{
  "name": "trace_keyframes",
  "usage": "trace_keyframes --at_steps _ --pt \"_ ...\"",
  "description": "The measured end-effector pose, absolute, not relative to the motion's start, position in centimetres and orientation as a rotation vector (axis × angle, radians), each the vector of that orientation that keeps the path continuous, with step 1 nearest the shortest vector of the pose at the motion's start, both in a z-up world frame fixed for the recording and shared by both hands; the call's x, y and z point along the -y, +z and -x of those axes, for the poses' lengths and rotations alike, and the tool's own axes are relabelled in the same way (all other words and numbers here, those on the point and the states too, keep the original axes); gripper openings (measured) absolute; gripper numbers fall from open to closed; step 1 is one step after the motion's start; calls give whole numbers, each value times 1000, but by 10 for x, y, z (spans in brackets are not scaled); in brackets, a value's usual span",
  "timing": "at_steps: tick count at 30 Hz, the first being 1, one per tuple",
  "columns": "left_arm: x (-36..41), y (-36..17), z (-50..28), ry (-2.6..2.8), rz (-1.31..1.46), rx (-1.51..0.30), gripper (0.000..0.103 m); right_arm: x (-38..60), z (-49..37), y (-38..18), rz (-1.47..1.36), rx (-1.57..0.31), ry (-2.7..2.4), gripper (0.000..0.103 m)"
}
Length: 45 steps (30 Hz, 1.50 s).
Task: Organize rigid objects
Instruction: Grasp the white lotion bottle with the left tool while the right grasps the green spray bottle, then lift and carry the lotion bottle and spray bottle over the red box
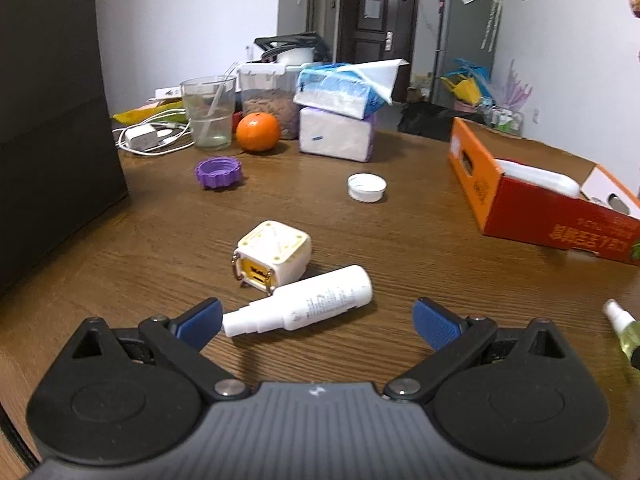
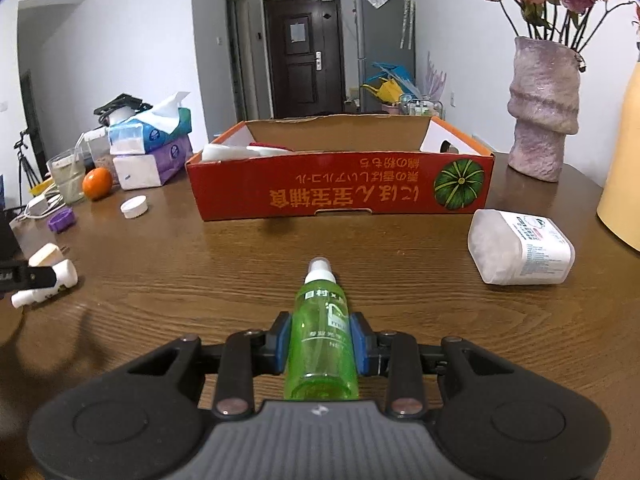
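My left gripper (image 1: pixel 318 322) is open just above the wooden table; a white spray bottle (image 1: pixel 304 302) lies on its side between and just ahead of its blue fingers. A cream cube-shaped charger (image 1: pixel 274 254) sits right behind the bottle. My right gripper (image 2: pixel 322 344) is shut on a green spray bottle (image 2: pixel 322 340), nozzle pointing forward toward the red-orange cardboard box (image 2: pixel 340 192). The green bottle also shows in the left wrist view (image 1: pixel 624 328). The box (image 1: pixel 532 208) holds a white item.
A purple lid (image 1: pixel 219 172) and a white cap (image 1: pixel 367 187) lie further back. An orange (image 1: pixel 258 131), a glass (image 1: pixel 208 112), tissue packs (image 1: pixel 340 120) and a charger cable stand behind. A white plastic container (image 2: pixel 520 248) and a purple vase (image 2: pixel 544 112) are at right.
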<state>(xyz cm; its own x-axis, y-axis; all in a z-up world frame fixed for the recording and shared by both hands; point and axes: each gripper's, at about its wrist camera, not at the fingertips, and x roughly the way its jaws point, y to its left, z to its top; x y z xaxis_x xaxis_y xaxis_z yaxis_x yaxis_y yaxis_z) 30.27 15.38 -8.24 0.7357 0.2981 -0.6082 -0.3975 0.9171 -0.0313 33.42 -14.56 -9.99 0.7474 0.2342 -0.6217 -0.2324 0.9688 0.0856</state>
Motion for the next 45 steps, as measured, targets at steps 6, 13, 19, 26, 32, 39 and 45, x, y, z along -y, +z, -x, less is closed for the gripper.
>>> trace_keyframes --at_steps 6,13,19,26,32,39,45 --pt "-160 -86 -314 439 188 -644 103 145 -345 -108 11 -725 272 30" --pt "-162 -88 -330 491 221 -656 103 134 -351 -111 87 -719 273 32" --pt "-162 -91 -342 546 232 -665 103 137 -354 -111 60 -715 291 30" --pt "-167 -98 -347 561 244 -697 103 137 -348 -112 36 -695 303 30" --pt "-169 -103 -351 554 225 -722 88 134 -342 -111 45 -672 293 30" --pt "-163 -101 -348 530 190 -707 58 136 -339 -110 38 -655 264 30" --pt "-161 -99 -341 498 200 -704 36 138 -336 -108 25 -649 246 30"
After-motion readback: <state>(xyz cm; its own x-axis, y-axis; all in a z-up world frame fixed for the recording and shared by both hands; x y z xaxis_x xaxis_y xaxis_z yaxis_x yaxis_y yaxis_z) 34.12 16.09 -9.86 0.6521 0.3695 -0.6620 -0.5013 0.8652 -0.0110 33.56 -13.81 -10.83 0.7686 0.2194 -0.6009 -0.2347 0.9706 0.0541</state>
